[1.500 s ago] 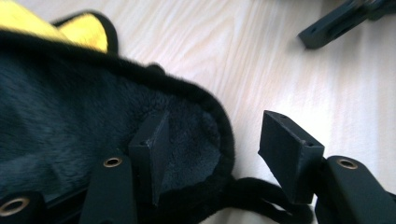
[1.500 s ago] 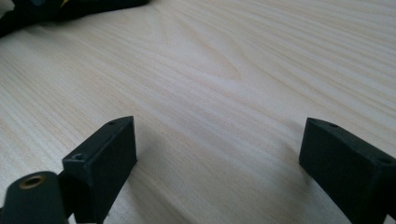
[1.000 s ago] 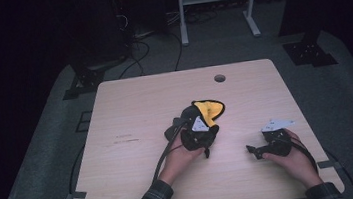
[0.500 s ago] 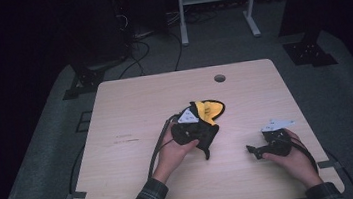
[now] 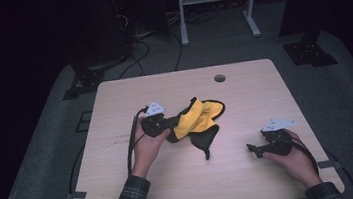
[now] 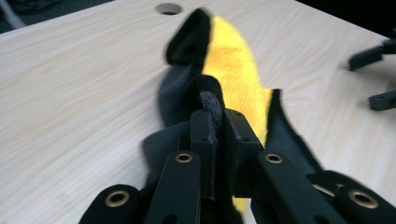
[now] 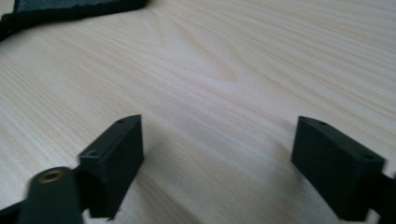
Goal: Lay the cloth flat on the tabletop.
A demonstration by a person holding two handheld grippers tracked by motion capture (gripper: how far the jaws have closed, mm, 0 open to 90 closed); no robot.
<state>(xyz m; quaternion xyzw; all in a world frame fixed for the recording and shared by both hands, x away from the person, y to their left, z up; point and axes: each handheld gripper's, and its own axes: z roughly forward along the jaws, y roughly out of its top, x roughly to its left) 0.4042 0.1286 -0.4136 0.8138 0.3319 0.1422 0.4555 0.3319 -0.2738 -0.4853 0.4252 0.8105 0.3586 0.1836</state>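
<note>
Cloth (image 5: pixel 198 122) mid-table (image 5: pixel 124 186); left hand-held gripper (image 5: pixel 163 127) beside, right hand-held gripper (image 5: pixel 252 150) apart.

Table (image 5: pixel 254 181): pale wood, with a round hole (image 5: pixel 220 78) near its far edge.
Floor (image 5: pixel 350 95): grey, around the table.
Shelf frame (image 5: pixel 216 4): white, beyond the table.
Cables (image 5: pixel 143 48): on the floor, beyond the table.
Light: dim, surroundings dark.

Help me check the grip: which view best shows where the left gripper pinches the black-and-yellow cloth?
The left gripper view: the left gripper is shut on a black fold of the cloth. The high view shows the whole cloth, the pinch hidden. The right gripper view catches a dark corner.
</note>
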